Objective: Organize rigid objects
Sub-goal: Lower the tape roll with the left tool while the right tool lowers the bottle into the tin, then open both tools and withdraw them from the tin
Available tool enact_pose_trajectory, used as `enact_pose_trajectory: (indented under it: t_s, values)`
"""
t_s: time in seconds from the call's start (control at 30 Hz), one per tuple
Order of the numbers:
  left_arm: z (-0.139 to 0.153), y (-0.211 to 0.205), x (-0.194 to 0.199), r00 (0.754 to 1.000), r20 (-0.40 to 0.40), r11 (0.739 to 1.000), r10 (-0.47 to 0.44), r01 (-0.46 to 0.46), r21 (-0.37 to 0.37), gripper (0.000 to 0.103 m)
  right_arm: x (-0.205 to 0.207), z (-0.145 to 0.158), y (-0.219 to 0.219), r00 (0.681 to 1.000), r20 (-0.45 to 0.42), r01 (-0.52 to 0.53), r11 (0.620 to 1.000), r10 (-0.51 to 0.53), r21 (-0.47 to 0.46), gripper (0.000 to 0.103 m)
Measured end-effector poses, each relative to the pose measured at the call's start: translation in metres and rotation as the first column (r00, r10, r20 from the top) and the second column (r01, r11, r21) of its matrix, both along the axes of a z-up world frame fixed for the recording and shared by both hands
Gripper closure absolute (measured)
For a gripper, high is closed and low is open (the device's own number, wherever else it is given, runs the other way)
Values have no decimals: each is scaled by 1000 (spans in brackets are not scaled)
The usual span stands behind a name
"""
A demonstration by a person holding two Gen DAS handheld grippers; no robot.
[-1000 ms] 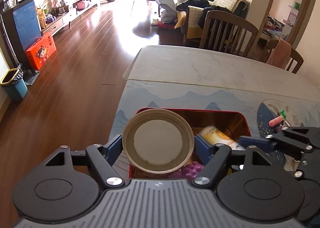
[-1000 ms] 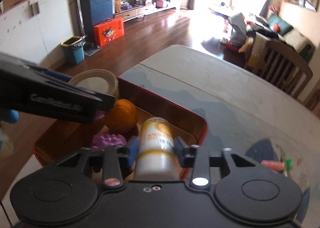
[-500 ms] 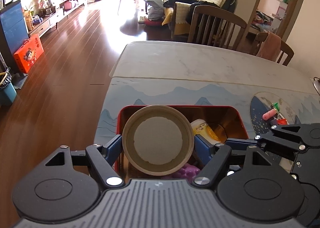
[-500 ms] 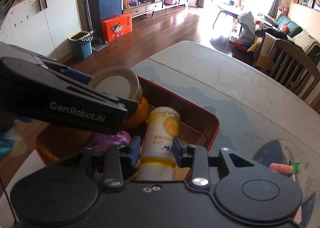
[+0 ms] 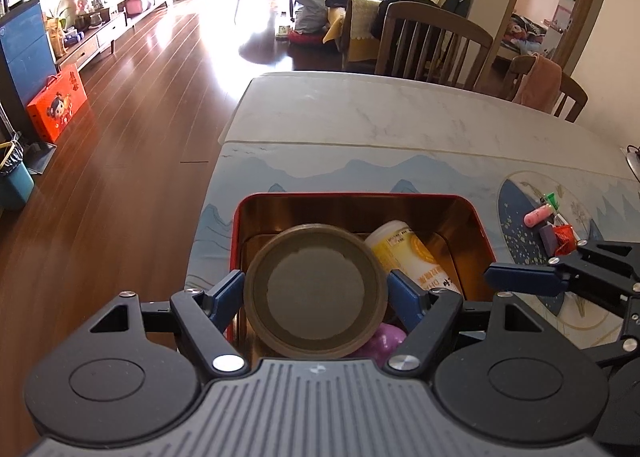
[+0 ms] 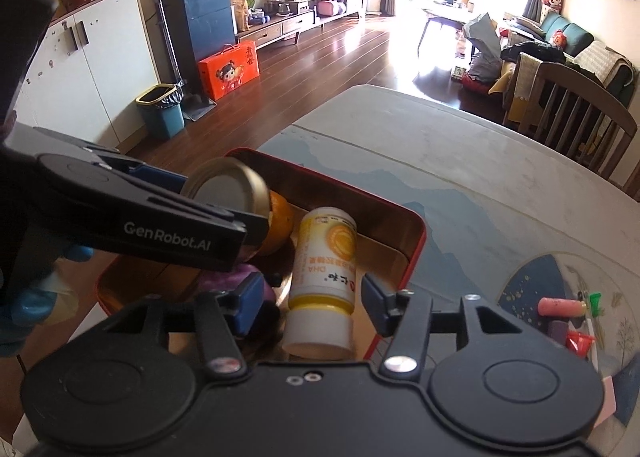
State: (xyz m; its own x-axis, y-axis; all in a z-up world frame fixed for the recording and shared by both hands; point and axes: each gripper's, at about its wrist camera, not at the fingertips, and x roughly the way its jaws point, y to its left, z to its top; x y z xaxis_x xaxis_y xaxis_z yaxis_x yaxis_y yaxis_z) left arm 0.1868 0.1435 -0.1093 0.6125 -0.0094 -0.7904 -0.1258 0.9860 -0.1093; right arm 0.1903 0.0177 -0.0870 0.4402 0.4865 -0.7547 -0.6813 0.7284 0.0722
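The left tongs (image 5: 316, 295) are closed on a round tan jar (image 5: 316, 291), gripped at both sides by the blue pads and held over the left half of a red tin box (image 5: 486, 241). In the right wrist view the jar (image 6: 226, 187) is seen above an orange (image 6: 278, 227), just inside the box's far left wall. A purple knobbed item (image 5: 386, 341) is partly visible under the jar.

To the right, a yellow-and-white bottle (image 6: 324, 277) lies on its side on the box floor, cap toward the camera. The right tongs (image 6: 314, 303) are spread wide around it, with a gap visible at each pad.

The box's right rim (image 6: 416, 253) stands close beside the bottle. Past it, bare table (image 6: 460, 161) is seen, with a pink tube (image 6: 560, 305) and small red and green pieces lying farther right.
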Motion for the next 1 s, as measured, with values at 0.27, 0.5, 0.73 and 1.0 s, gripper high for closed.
enact_pose_trajectory:
  t_s: [0.27, 0.5, 0.73, 1.0]
  values:
    - [1, -1, -12, 1000, 2, 1000, -2, 2, -2, 26, -9, 6, -8, 1000, 7, 20, 1000, -20, 11, 45]
    - [7, -3, -26, 1000, 19, 1000, 13, -13, -6, 26, -14, 18, -19, 999, 12, 34, 999, -34, 28, 39]
    - [19, -14, -42, 999, 50, 1000, 11, -11, -5, 22, -24, 30, -39, 998, 16, 55, 996, -56, 65, 33]
    - [45, -44, -61, 993, 117, 1000, -21, 20, 7, 20, -34, 50, -82, 995, 25, 91, 987, -95, 131, 19]
